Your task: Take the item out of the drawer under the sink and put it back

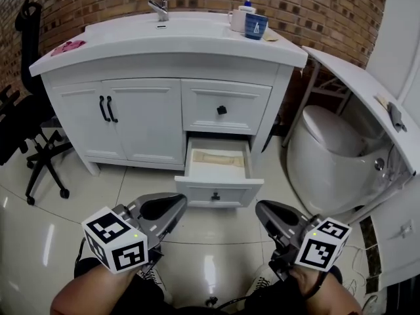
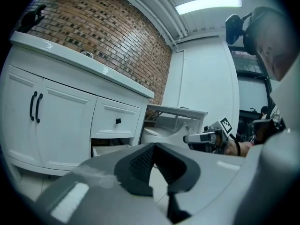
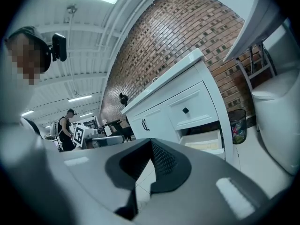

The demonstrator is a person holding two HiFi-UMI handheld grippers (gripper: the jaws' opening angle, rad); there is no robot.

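Observation:
The lower drawer of the white vanity stands pulled open, with a flat beige item lying inside it. My left gripper is low in the head view, short of the drawer and to its left, its jaws shut on nothing. At the same height to the right is my right gripper, also shut and empty. The left gripper view shows the open drawer beyond the shut jaws, and the right gripper off to the side. In the right gripper view the drawer is seen with the beige item in it.
A white toilet stands right of the vanity under a tilted white panel. A black office chair is at the left. On the counter are a faucet, a blue cup and a pink cloth. A waste bin stands by the brick wall.

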